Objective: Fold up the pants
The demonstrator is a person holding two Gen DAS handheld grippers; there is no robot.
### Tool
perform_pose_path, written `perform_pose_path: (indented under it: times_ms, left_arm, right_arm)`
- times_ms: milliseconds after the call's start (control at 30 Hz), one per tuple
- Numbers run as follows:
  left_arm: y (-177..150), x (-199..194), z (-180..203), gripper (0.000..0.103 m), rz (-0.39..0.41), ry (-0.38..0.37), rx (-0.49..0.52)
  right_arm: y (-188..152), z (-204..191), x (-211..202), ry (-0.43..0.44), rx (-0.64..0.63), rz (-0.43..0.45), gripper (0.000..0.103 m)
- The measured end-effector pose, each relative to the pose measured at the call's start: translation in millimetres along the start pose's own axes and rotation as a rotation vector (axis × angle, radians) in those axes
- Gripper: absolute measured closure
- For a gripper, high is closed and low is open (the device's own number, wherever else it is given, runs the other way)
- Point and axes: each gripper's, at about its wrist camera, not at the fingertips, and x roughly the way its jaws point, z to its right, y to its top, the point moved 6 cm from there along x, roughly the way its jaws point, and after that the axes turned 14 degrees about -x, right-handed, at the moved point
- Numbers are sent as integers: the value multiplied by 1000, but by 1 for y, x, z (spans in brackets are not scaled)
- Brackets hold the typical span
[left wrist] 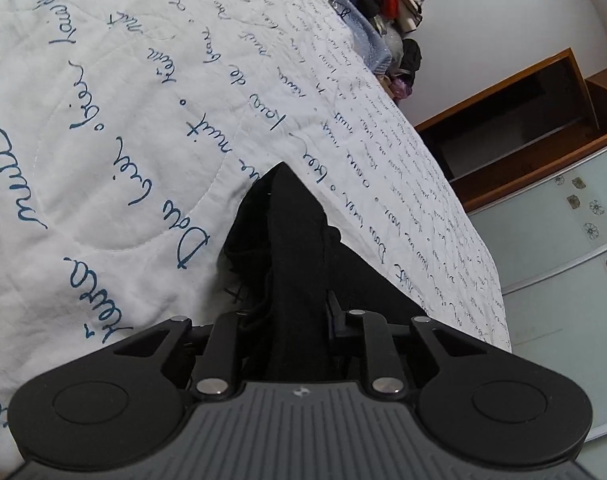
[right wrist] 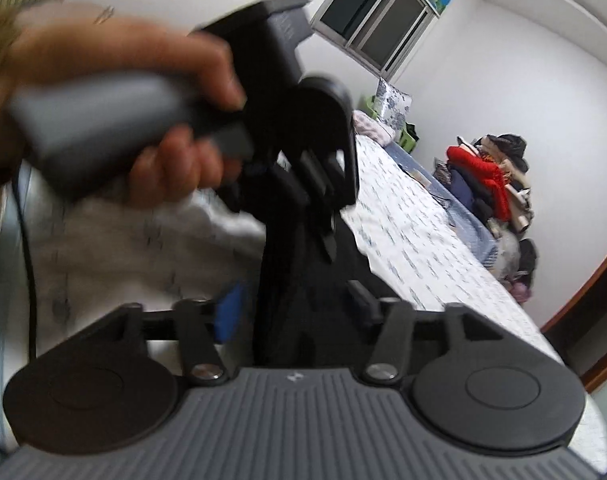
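Note:
The black pants (left wrist: 287,240) hang bunched from my left gripper (left wrist: 291,316), which is shut on the cloth, over a white quilt with blue script (left wrist: 123,120). In the right wrist view the pants (right wrist: 295,312) also pass between my right gripper's (right wrist: 295,308) fingers, which are shut on them. The left gripper (right wrist: 315,184), held in a hand (right wrist: 123,80), is just ahead of the right one, with the black cloth stretched between them. Most of the fingertips are hidden by cloth.
A pile of clothes with a red garment (right wrist: 491,184) lies at the far end of the bed (right wrist: 423,240). A wooden shelf (left wrist: 515,128) and glass sliding doors (left wrist: 563,260) stand beside the bed. A window (right wrist: 379,12) is in the far wall.

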Motion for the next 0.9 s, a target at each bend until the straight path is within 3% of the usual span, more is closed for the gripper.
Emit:
perform_pose_path:
  times_ms: [233, 300, 367, 467, 667, 900]
  left_arm:
    - [-5, -10, 11, 83, 47, -11, 24]
    - [-5, -12, 15, 83, 59, -10, 28]
    - [-7, -15, 20, 83, 75, -5, 44]
    - [-12, -24, 36, 83, 110, -13, 84]
    - [-29, -42, 81, 83, 170, -50, 192]
    - [-58, -52, 133, 83, 184, -104, 289]
  right_arm:
    - [-24, -10, 8, -107, -51, -99, 51]
    - [-24, -12, 12, -143, -88, -109, 81]
    - [-29, -23, 13, -160, -114, -110, 93]
    - [-30, -25, 2, -160, -94, -81, 94]
    - [-38, 3, -33, -146, 72, -34, 94]
    - [-56, 26, -69, -167, 179, 6, 94]
